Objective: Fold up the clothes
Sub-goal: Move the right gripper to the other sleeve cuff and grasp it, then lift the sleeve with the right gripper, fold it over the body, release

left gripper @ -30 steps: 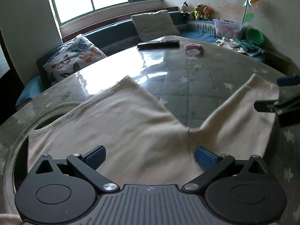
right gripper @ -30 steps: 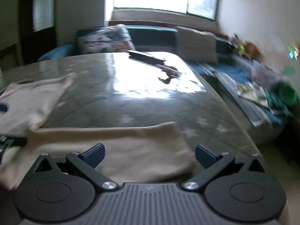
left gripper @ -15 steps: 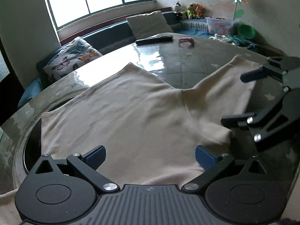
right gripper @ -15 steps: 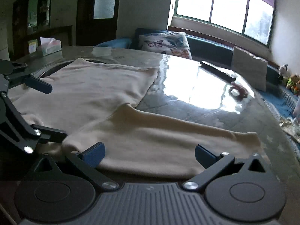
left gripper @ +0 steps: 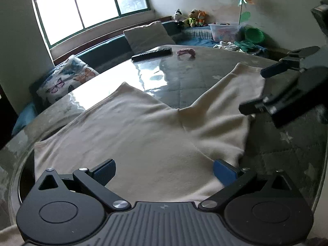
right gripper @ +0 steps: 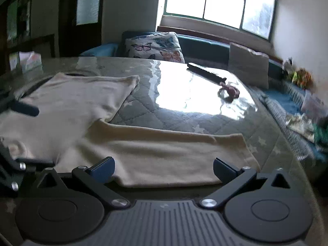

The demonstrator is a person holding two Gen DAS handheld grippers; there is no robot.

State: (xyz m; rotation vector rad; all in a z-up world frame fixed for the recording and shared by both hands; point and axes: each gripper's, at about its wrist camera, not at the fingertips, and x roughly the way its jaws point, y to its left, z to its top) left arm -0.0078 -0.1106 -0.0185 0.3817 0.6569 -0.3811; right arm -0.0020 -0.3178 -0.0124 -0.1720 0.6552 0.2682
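While spread flat on the glossy tabletop (left gripper: 184, 75), one cream garment (left gripper: 143, 135) is seen, smooth, two sections splayed apart, left tongs (left gripper: 164, 171) and right tongs (right gripper: 164, 169) both held spread above it, nothing pinched.

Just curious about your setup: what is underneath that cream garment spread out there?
The cream garment lies on a glossy round table with a grey star-quilted cover. What lies directly beneath the fabric is hidden.
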